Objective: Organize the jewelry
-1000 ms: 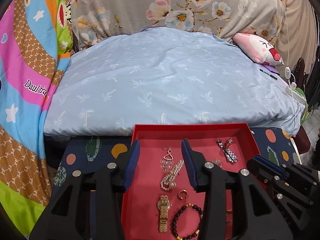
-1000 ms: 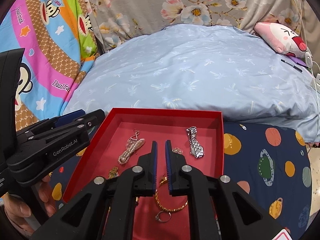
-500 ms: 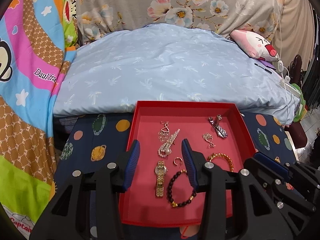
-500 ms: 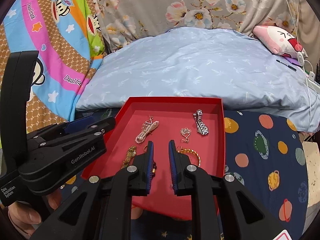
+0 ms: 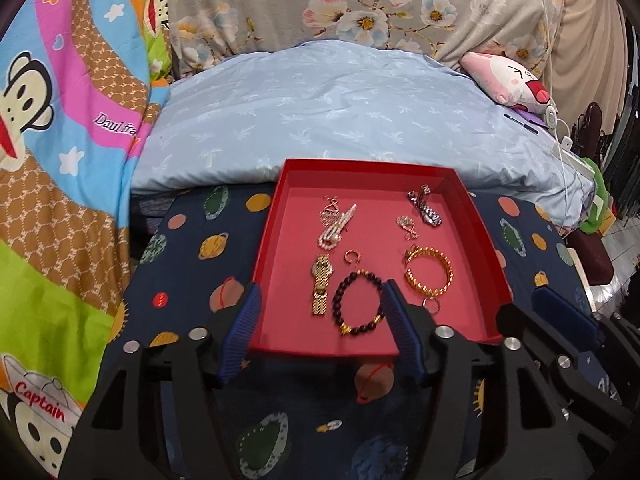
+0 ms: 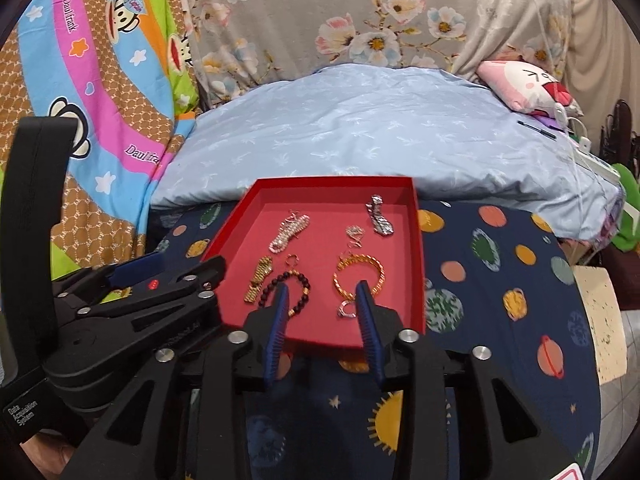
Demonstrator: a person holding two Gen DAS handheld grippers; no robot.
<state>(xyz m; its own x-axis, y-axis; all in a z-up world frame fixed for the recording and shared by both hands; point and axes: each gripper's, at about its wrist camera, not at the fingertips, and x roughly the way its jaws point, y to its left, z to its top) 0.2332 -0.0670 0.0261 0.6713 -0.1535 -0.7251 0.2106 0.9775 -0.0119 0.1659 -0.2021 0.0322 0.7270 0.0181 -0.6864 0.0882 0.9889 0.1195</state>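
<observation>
1. Over the near rim of the red tray (image 5: 484, 236), the left gripper (image 5: 320, 326) now hangs with its jaws apart and opening, nothing between them but the tray's front edge and the dark bead bracelet (image 5: 357, 303) beyond; a second ago the jaws stood narrower and farther in over the tray.
2. Just right of it, the right gripper (image 6: 322, 320) also has its jaws opening and grips nothing; a second ago they were almost closed. Both views now take in the whole tray, where before the near part was cut off.
3. Inside the tray, the jewelry lies as it did: the gold watch (image 5: 321, 282) just left of the bead bracelet, a small open ring (image 5: 351, 256) behind the two, the pearl piece (image 5: 335, 229) farther back on the left.
4. On the tray's right half lie the gold chain bracelet (image 5: 429, 275), a small ring (image 6: 346, 310) in front of it, a sparkly earring (image 5: 407, 226) behind it, and the silver watch (image 5: 424, 209) near the far right corner.
5. Under the tray is a navy cloth with planets (image 6: 500, 280), on what surface I cannot tell.
6. Behind the tray lies a pale blue quilt (image 5: 340, 120), with a floral grey cloth (image 5: 360, 4) behind it, a cartoon monkey blanket (image 5: 60, 120) to the left and a pink plush pillow (image 5: 508, 80) to the right.
</observation>
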